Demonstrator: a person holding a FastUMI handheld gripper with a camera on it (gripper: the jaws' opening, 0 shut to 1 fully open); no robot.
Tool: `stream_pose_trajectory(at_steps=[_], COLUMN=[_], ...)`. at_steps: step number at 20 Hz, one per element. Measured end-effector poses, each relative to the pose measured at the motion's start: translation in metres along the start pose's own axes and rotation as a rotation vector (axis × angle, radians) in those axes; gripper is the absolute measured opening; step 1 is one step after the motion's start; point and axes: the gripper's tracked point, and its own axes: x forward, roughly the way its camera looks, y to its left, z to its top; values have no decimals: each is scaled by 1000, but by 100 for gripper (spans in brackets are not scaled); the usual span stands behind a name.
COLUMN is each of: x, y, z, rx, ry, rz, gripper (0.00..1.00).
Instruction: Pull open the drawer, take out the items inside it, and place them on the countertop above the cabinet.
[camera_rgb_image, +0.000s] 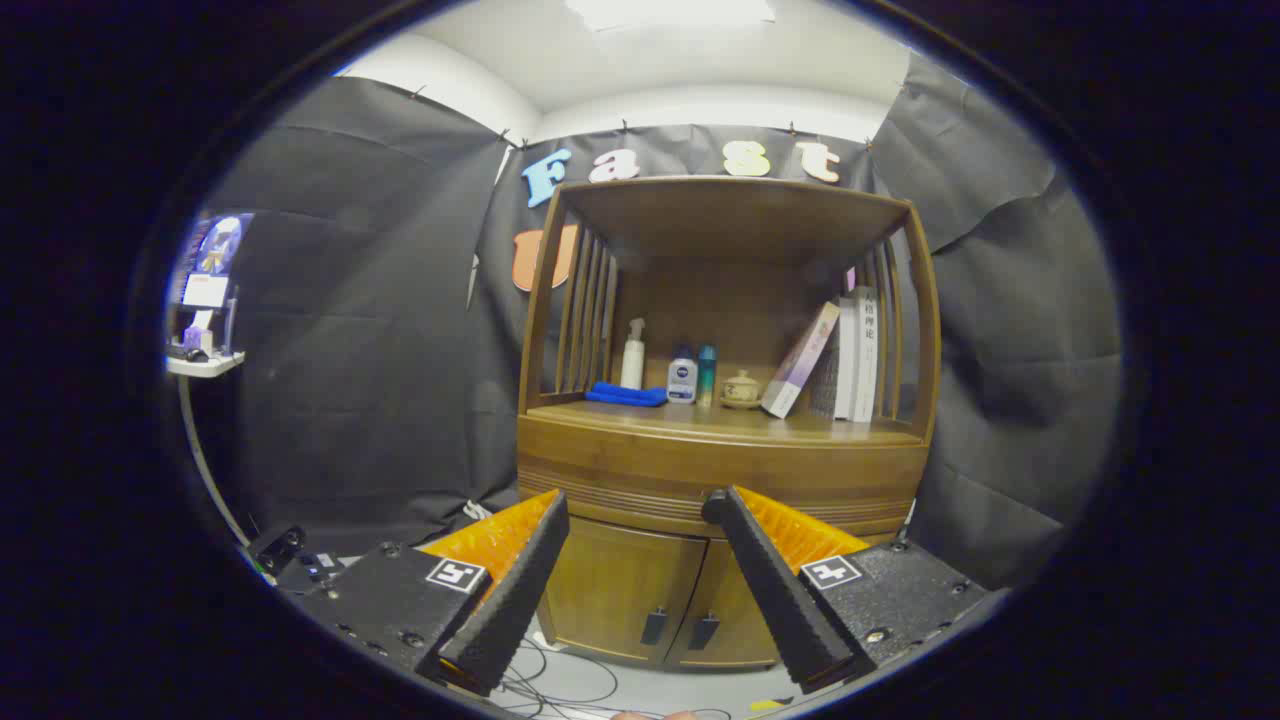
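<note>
While the gripper (635, 505) gapes empty, the closed drawer (720, 470) hides any contents beneath the countertop (700, 420).

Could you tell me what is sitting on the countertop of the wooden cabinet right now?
On the countertop: a blue cloth, white spray bottle, two small bottles, a lidded jar and leaning books. The open gripper is short of the closed drawer; its contents are hidden.

Glossy wooden cabinet (720, 470), ribbed tool (636, 503) pads
</note>
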Motion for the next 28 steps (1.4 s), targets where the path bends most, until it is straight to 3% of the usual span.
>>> stream_pose_trajectory(at_steps=[10, 15, 23, 28], x=[1, 2, 7, 8], y=[5, 3, -10, -25], z=[-11, -23, -27, -34], rx=[59, -20, 162, 136], ry=[41, 44, 94, 101], rz=[15, -4, -6, -53], gripper=[100, 99, 100, 100])
